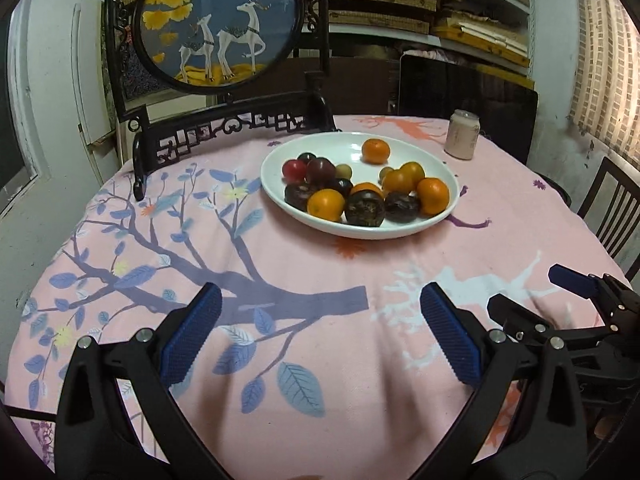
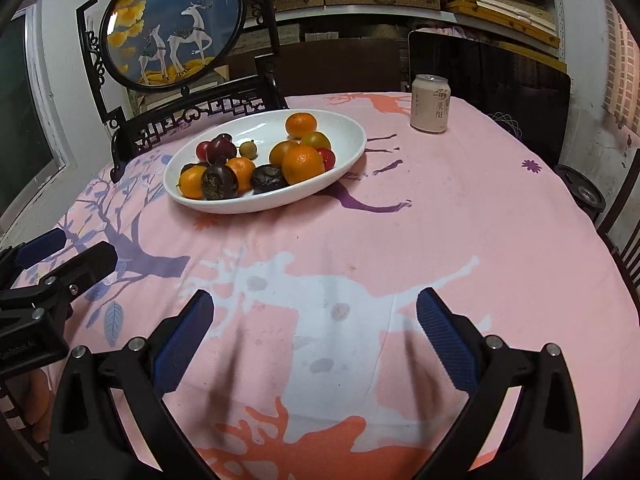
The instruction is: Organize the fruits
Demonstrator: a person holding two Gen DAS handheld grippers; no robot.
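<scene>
A white oval plate [image 1: 404, 148] [image 2: 344, 128] sits at the far middle of the round table. It holds several oranges [image 1: 326, 205] [image 2: 303, 163], dark purple fruits [image 1: 365, 208] [image 2: 218, 182], red plums [image 1: 295, 169] [image 2: 218, 149] and small green fruits [image 1: 343, 171] [image 2: 248, 148]. One orange [image 1: 375, 151] lies apart at the plate's far side. My left gripper [image 1: 320, 308] is open and empty above the cloth, near the table's front. My right gripper [image 2: 314, 314] is open and empty beside it; it also shows in the left wrist view [image 1: 524, 288].
A pale drink can [image 1: 463, 134] [image 2: 430, 103] stands at the far right of the table. A dark carved stand with a round deer picture [image 1: 218, 20] [image 2: 172, 24] rises at the far left edge. Dark chairs [image 1: 612, 212] stand to the right. A pink patterned cloth [image 1: 320, 264] covers the table.
</scene>
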